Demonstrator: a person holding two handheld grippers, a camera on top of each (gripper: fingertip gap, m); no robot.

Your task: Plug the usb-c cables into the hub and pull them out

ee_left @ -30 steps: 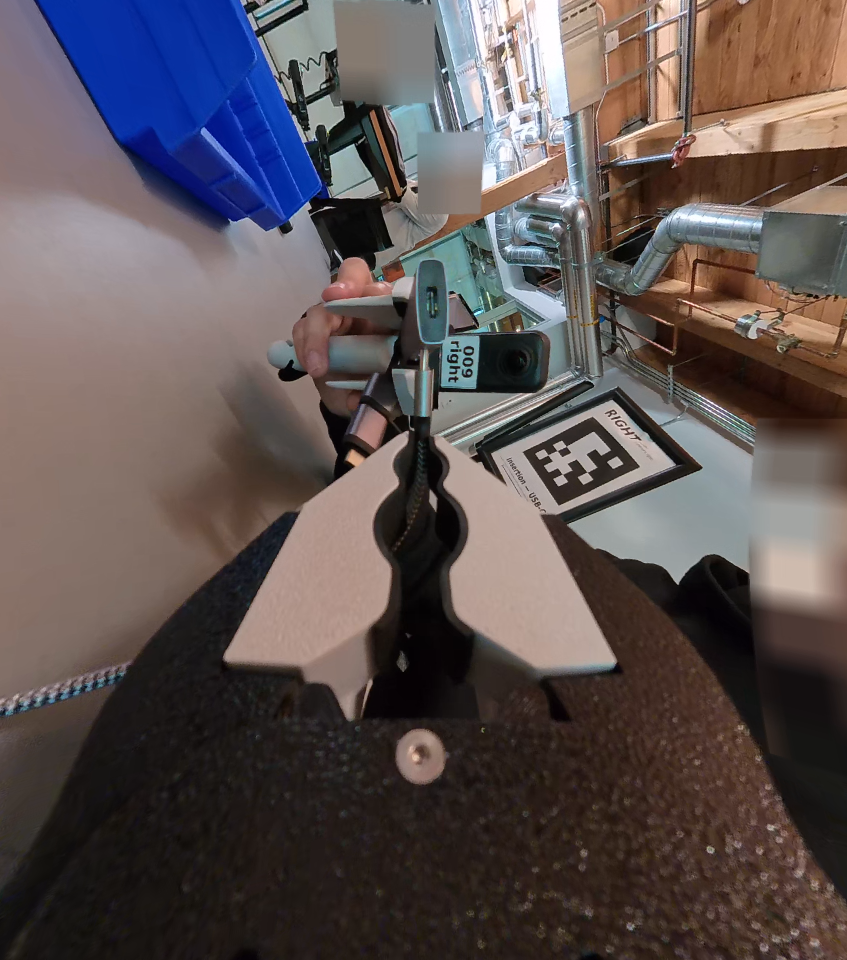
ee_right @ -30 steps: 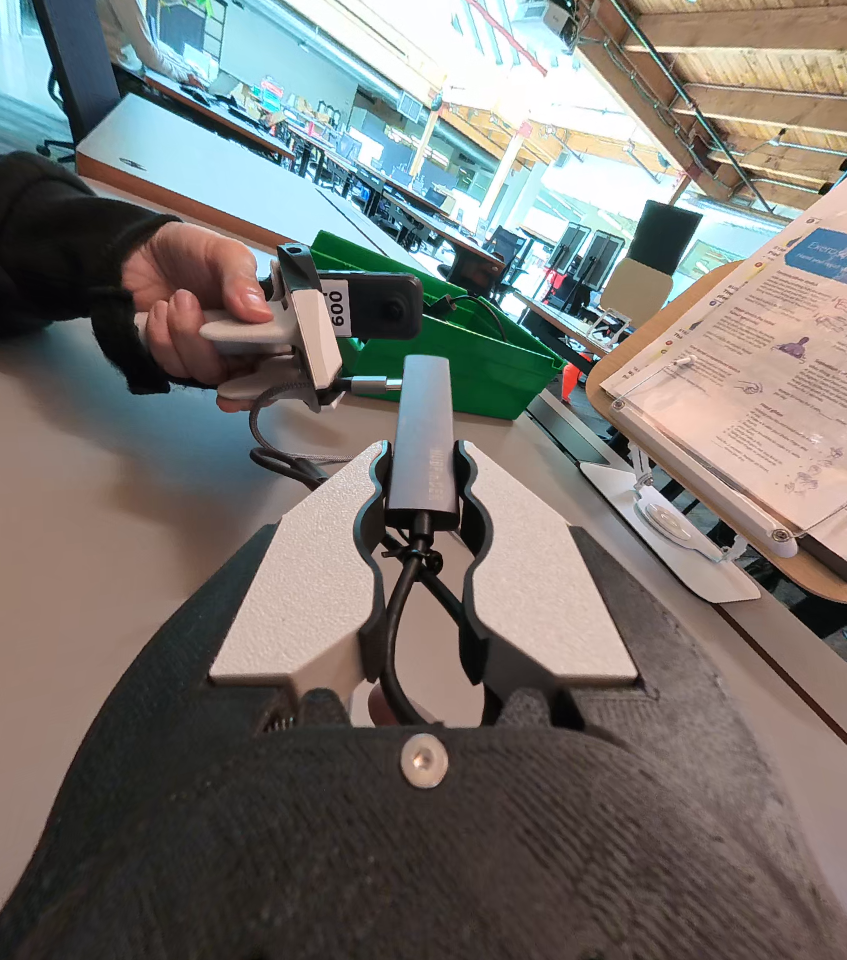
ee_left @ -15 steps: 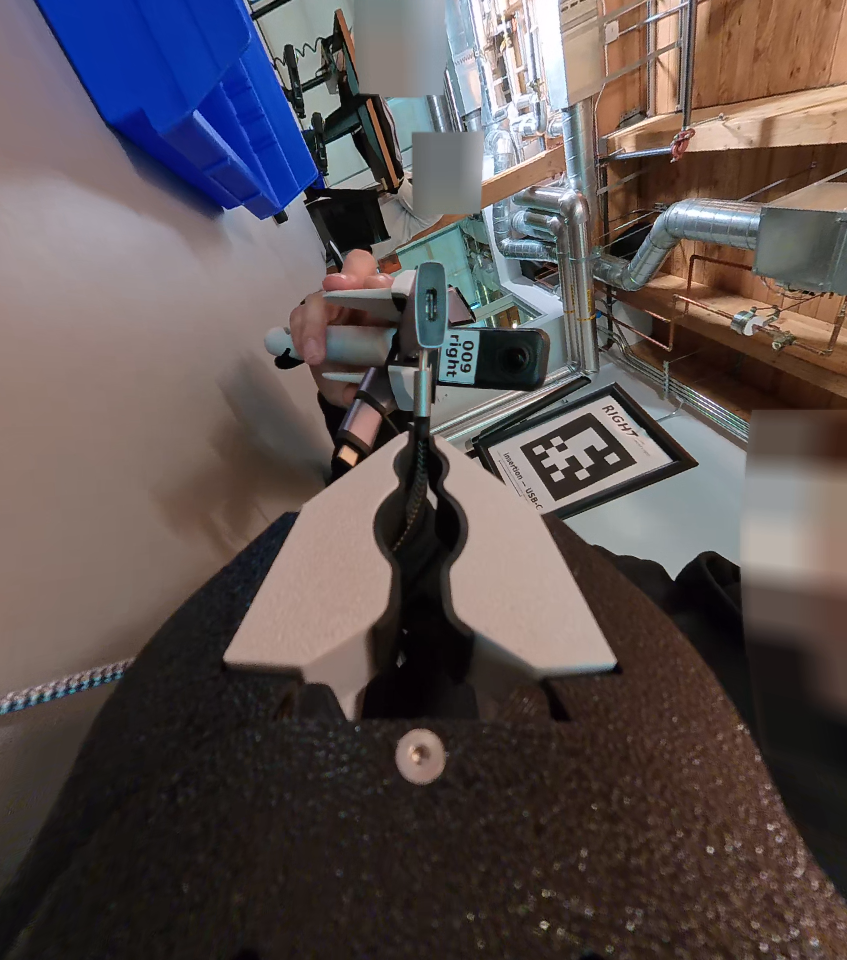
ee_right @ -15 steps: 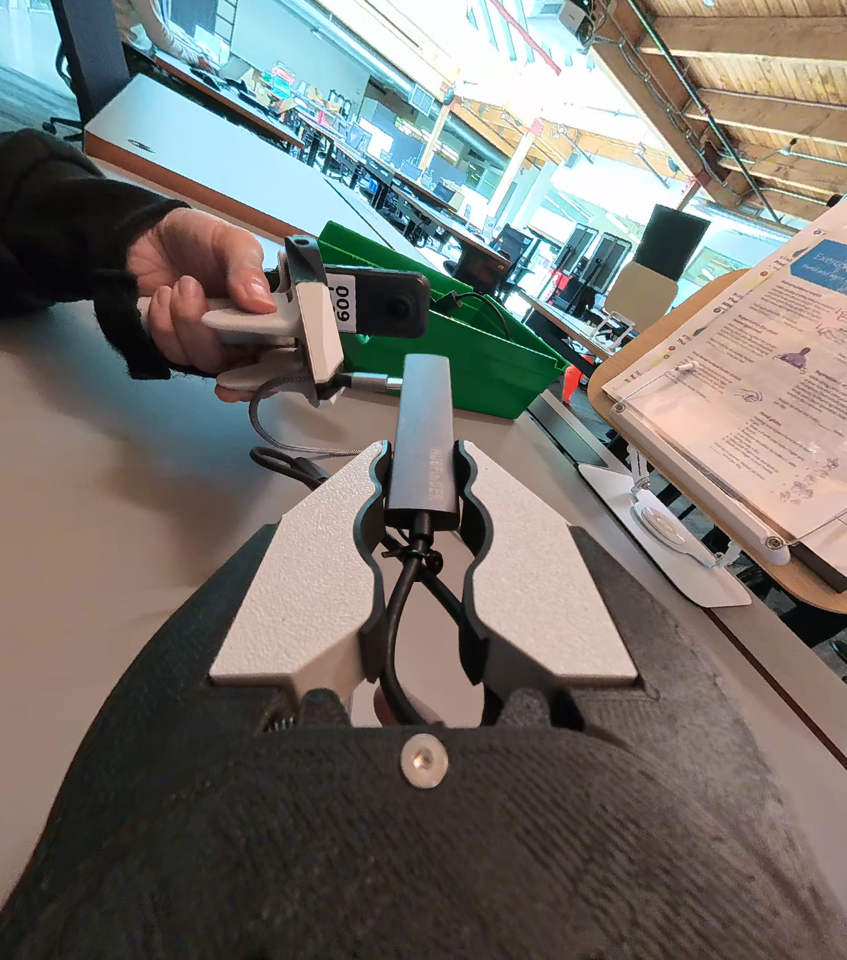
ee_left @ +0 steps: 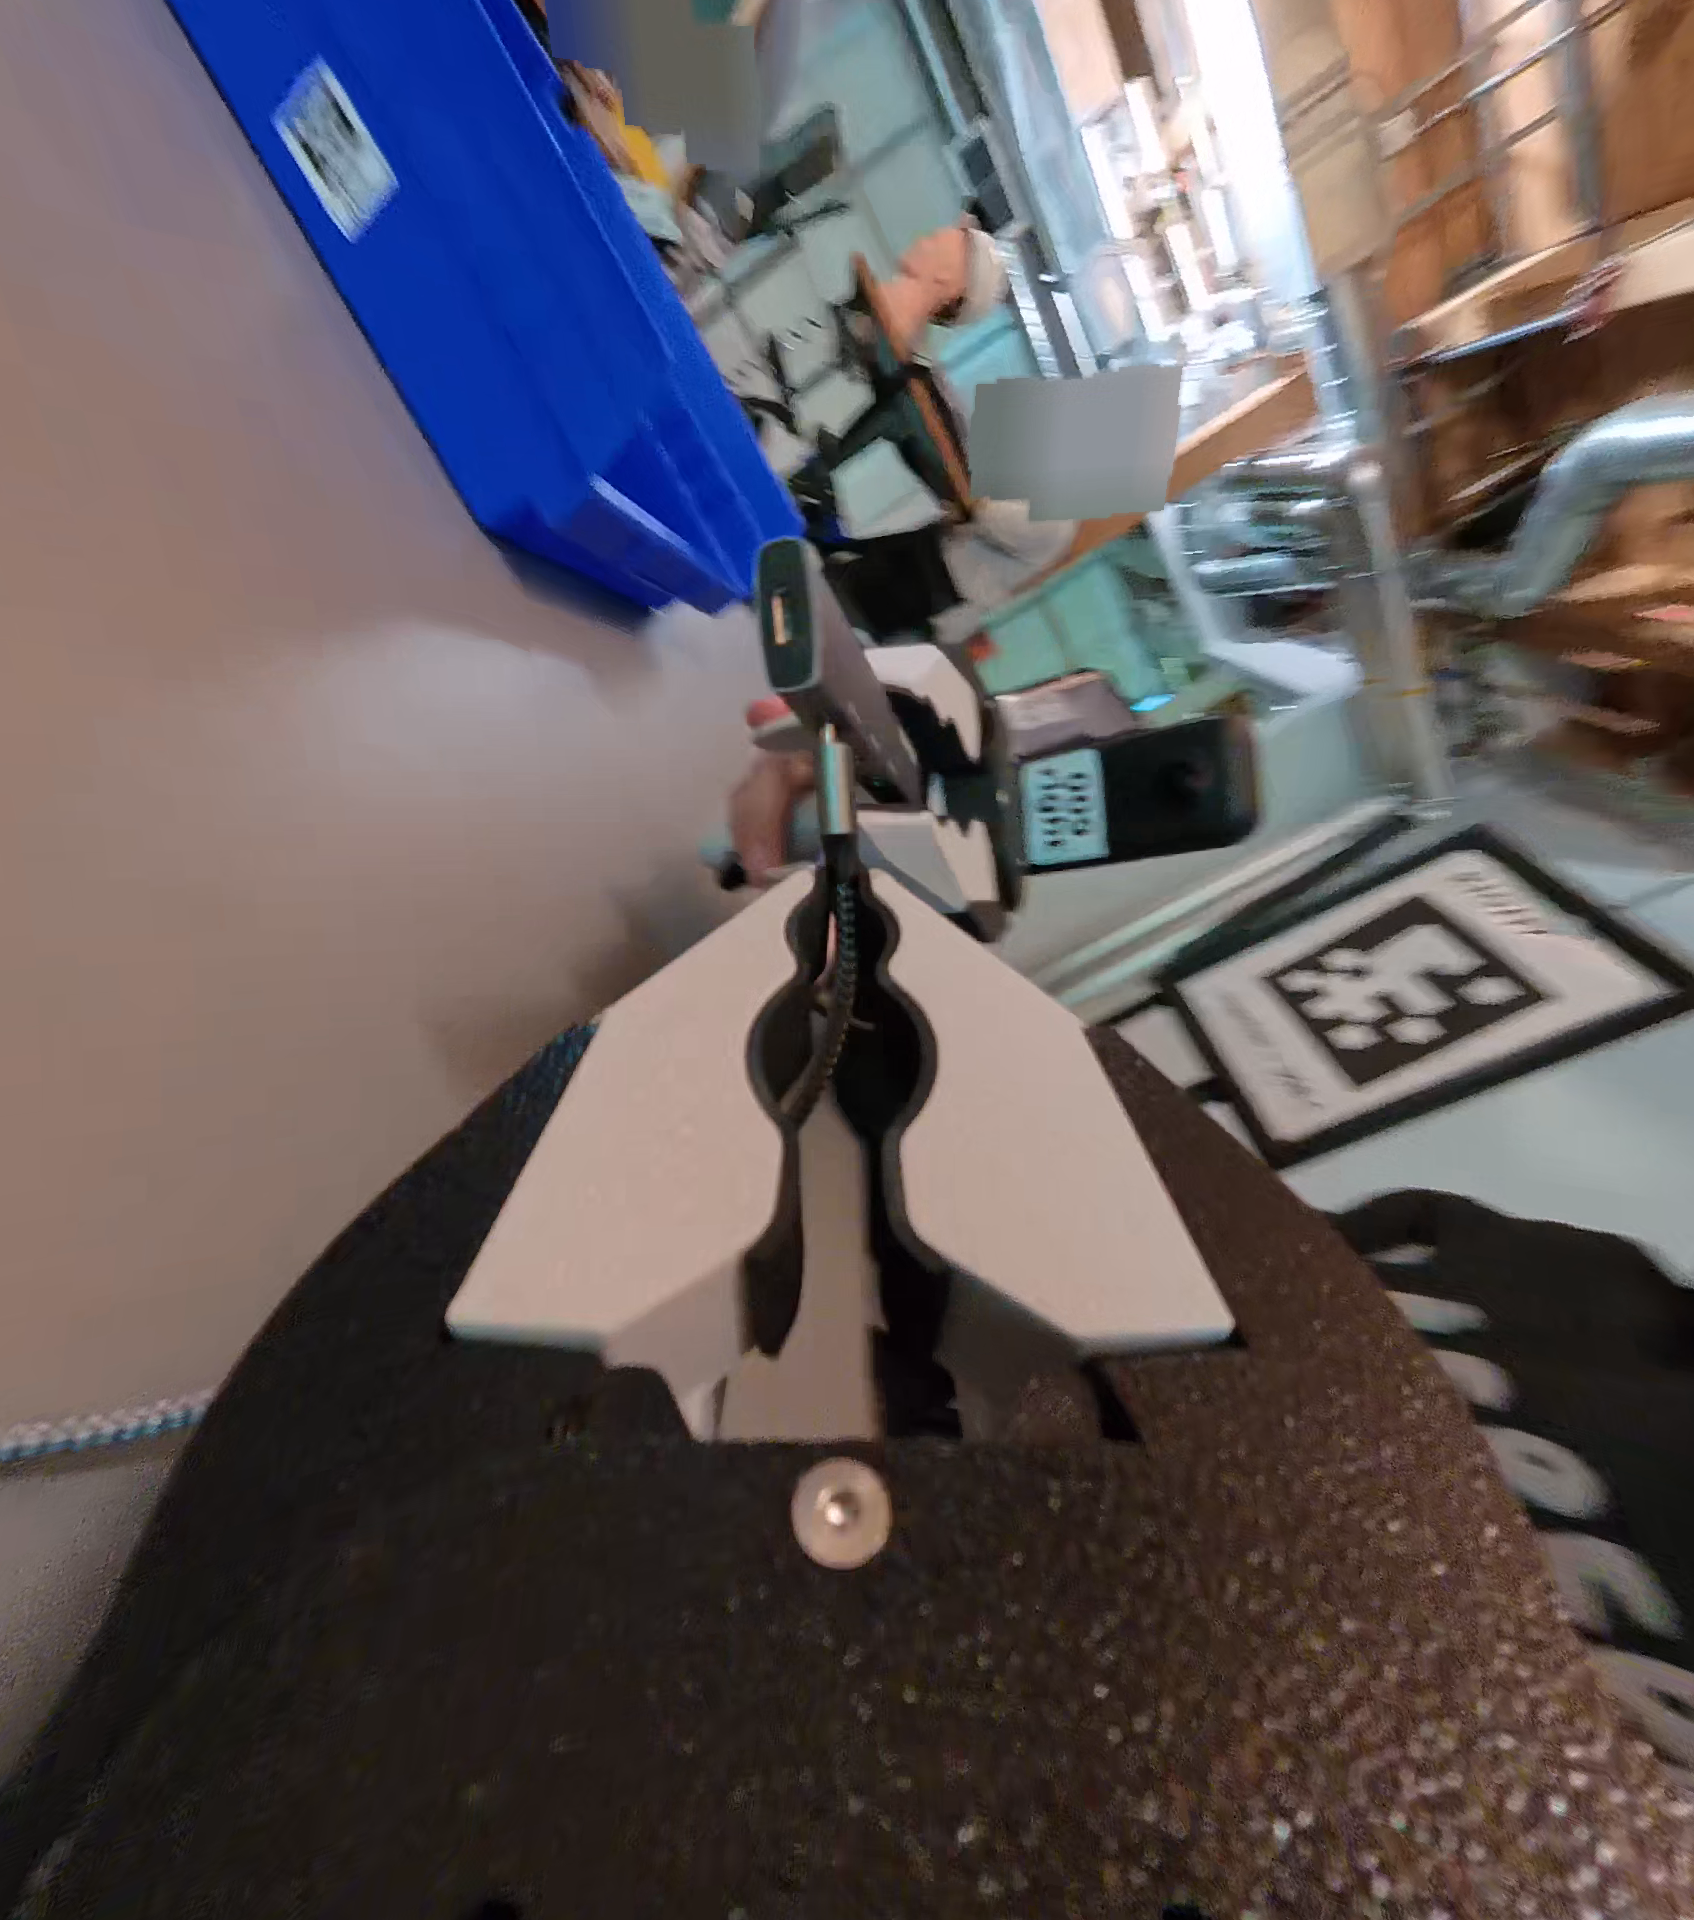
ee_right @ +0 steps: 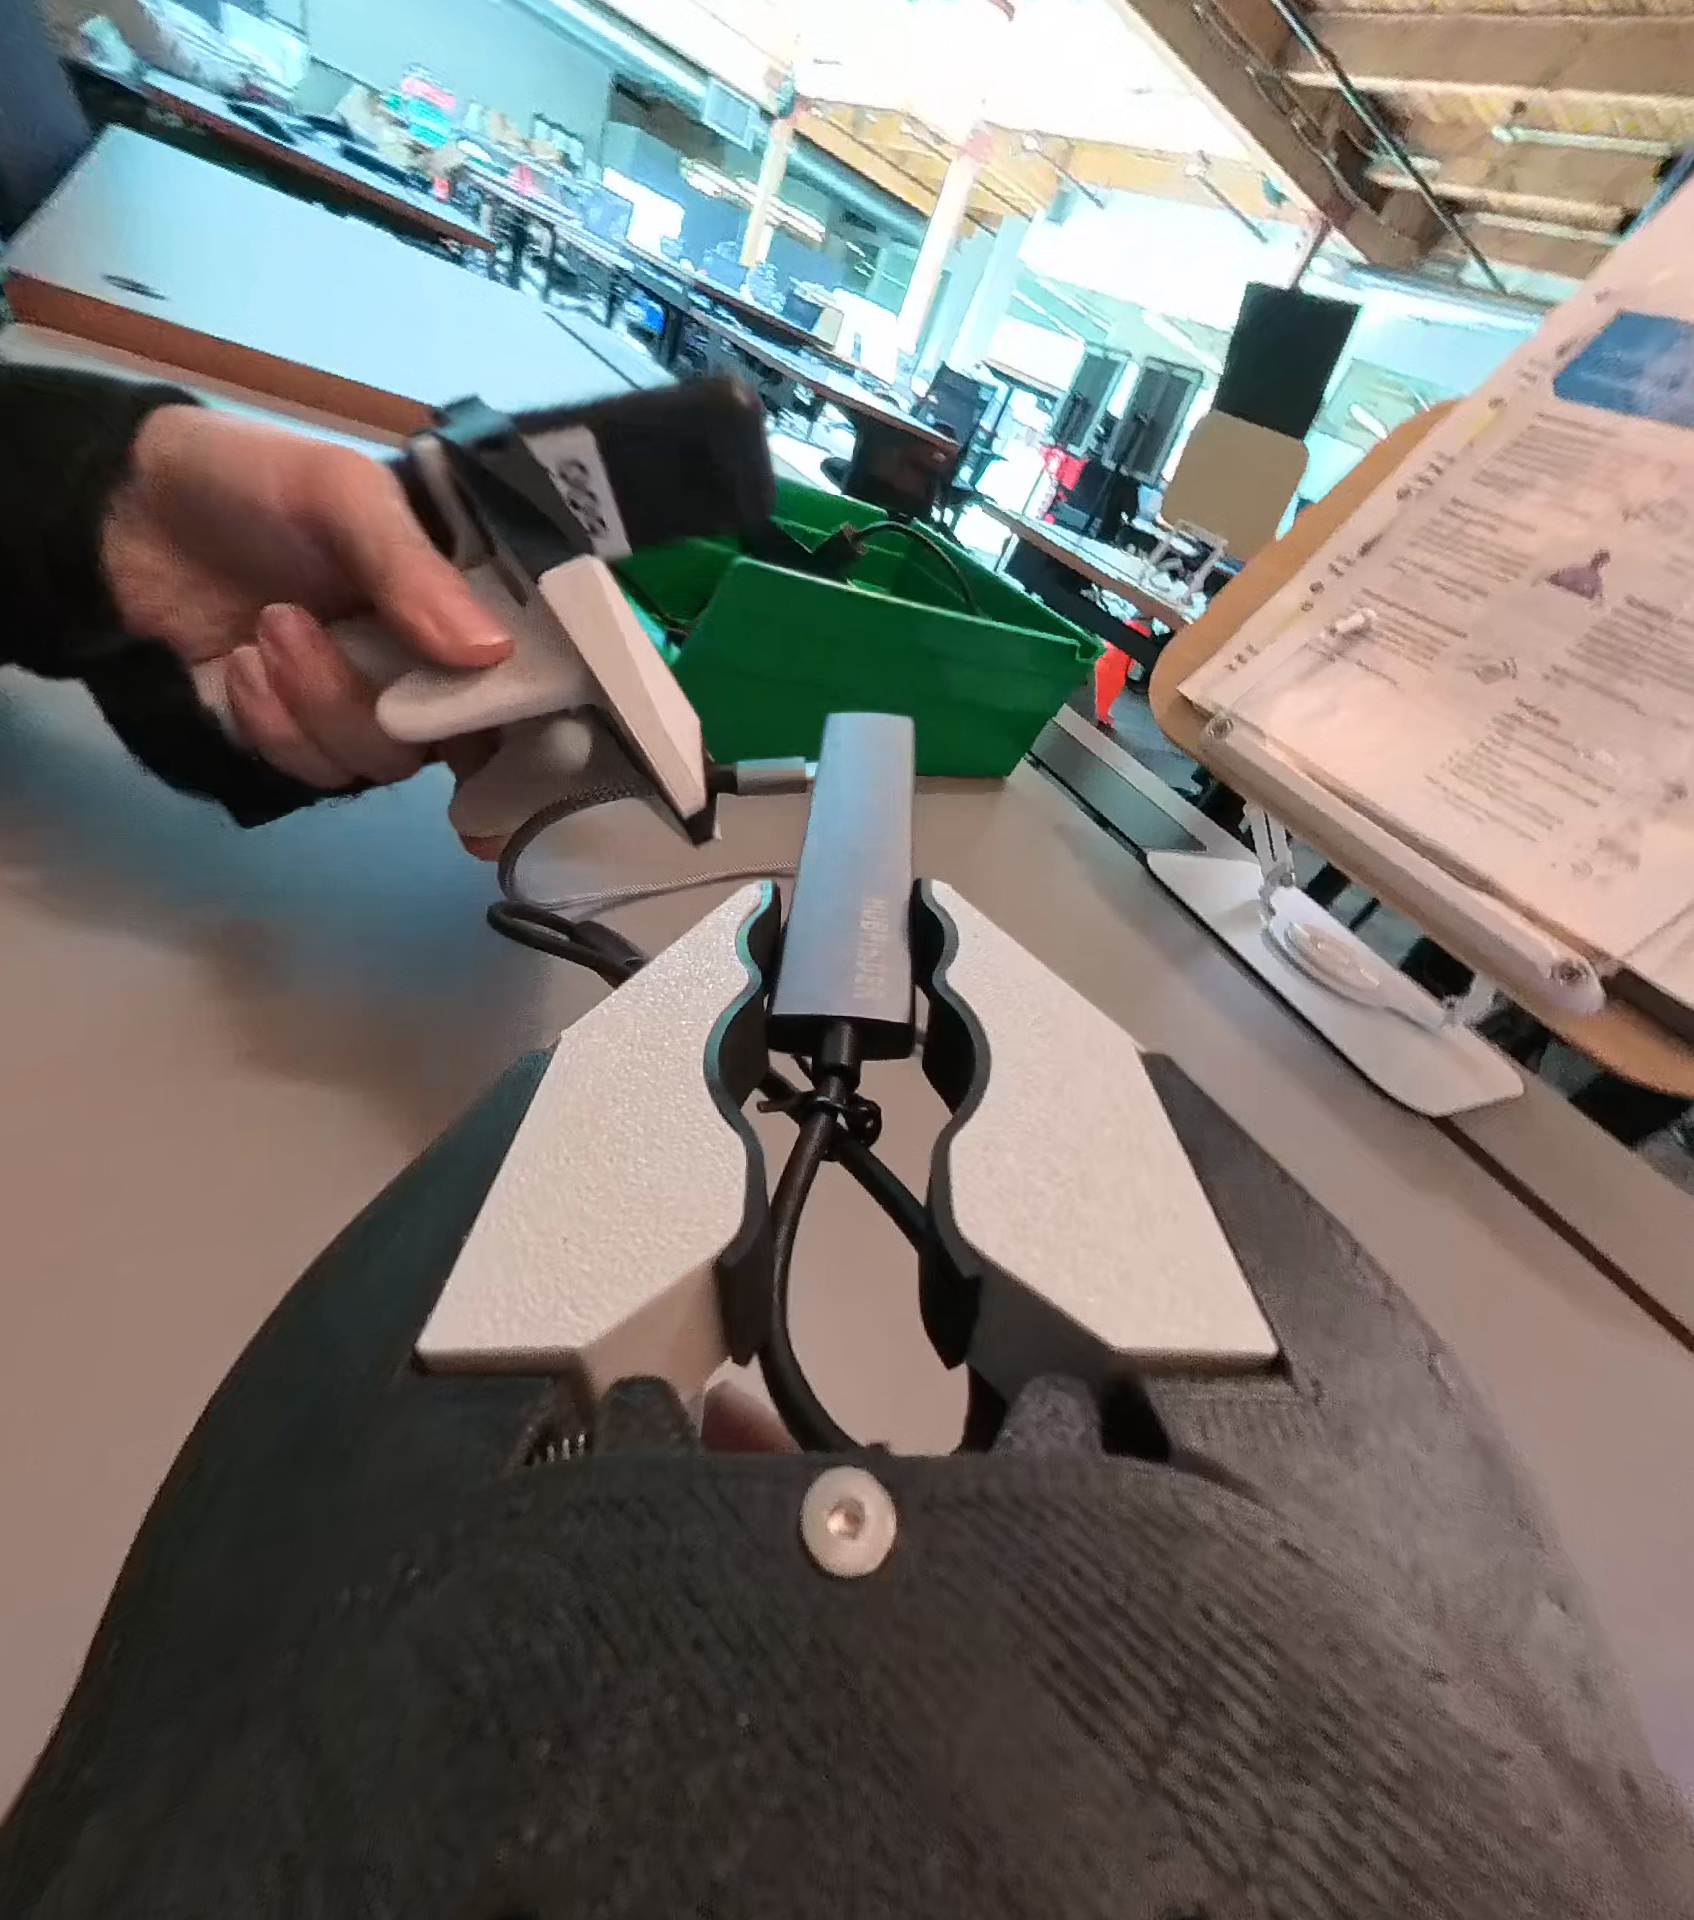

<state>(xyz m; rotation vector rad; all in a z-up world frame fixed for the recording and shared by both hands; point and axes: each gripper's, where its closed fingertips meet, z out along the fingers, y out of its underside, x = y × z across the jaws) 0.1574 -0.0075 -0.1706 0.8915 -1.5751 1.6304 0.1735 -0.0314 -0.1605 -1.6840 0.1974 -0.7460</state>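
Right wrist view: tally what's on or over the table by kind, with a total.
Grippers: 2, right gripper and left gripper
USB hub: 1
Braided USB-C cable: 1
Green bin: 1
Document stand: 1
Total: 6

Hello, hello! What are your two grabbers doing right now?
Right gripper shut on hub. Left gripper shut on cable, plug at hub's side. Nothing blocking.

Bright daylight, motion blur, fisheye edges

cable plug (ee_right: 765,774) left of hub (ee_right: 848,878), bin (ee_right: 884,665) behind
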